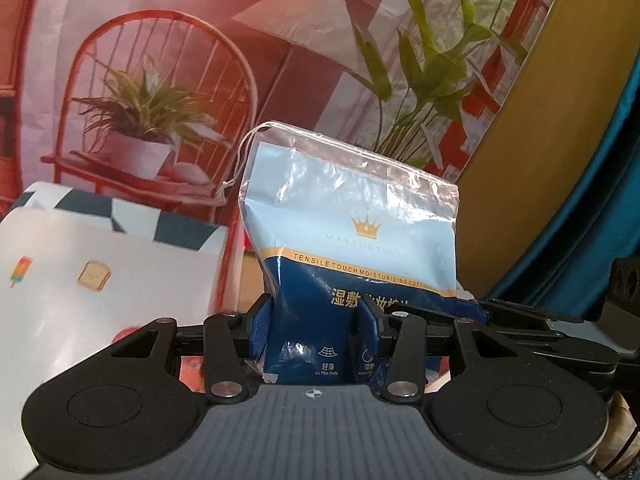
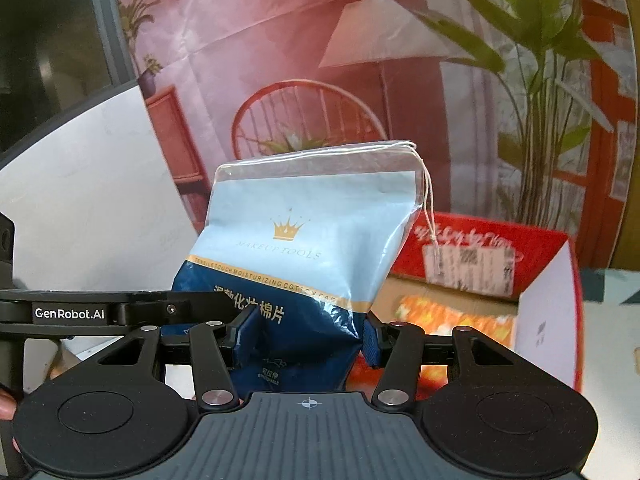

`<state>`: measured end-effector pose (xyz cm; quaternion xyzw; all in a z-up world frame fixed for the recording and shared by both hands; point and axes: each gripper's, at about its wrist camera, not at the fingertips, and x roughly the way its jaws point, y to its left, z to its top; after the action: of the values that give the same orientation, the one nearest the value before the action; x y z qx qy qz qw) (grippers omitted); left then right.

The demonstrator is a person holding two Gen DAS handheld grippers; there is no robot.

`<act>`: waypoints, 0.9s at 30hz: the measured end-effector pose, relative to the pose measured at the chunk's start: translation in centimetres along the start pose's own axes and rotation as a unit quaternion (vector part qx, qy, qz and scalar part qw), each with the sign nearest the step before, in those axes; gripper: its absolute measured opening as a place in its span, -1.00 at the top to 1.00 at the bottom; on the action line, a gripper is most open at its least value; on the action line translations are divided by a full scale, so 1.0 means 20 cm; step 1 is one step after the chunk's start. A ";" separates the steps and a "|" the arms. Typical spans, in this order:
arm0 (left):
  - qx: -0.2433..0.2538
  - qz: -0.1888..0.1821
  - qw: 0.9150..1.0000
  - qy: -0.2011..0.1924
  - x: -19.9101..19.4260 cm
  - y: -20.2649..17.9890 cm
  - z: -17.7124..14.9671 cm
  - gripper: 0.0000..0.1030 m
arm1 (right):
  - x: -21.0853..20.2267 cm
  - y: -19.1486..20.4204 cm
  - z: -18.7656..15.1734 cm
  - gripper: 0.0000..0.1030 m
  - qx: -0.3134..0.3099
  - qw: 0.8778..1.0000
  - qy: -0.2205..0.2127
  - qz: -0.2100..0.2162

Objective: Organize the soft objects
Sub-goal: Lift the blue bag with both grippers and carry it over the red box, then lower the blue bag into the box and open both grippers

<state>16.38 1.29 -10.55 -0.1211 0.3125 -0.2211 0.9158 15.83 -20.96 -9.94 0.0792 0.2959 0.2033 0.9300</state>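
Observation:
A soft blue and light-blue drawstring bag of cotton pads point(image 1: 352, 240) with a gold crown stands upright between both grippers. My left gripper point(image 1: 316, 332) is shut on its dark lower part. My right gripper point(image 2: 308, 340) is shut on the same bag point(image 2: 304, 248) from the opposite side. The bag's clear top and white string hang free. The right gripper's arm shows at the right of the left wrist view point(image 1: 552, 332); the left gripper's arm shows at the left of the right wrist view point(image 2: 100, 312).
A red cardboard box point(image 2: 472, 256) stands open behind the bag, holding an orange soft item point(image 2: 452, 316). A white printed box or pouch point(image 1: 92, 280) lies at left. A printed backdrop point(image 1: 200, 80) of a chair and plants hangs behind.

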 end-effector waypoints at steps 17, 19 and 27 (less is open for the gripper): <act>0.022 -0.008 0.999 0.043 0.49 -0.09 0.21 0.07 | 0.24 -0.38 0.19 0.07 0.021 0.999 0.002 -0.038; 0.024 -0.006 0.998 0.051 0.54 -0.08 0.21 0.07 | 0.28 -0.42 0.19 0.07 0.030 0.999 0.006 -0.040; 0.034 0.009 0.995 0.098 0.70 -0.05 0.15 0.07 | 0.43 -0.55 0.10 0.07 0.079 0.995 0.044 -0.042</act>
<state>27.86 -6.08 -15.19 -0.0649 0.3943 -0.2343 0.8862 27.06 -27.30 -15.74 0.1306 0.3550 0.1434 0.9145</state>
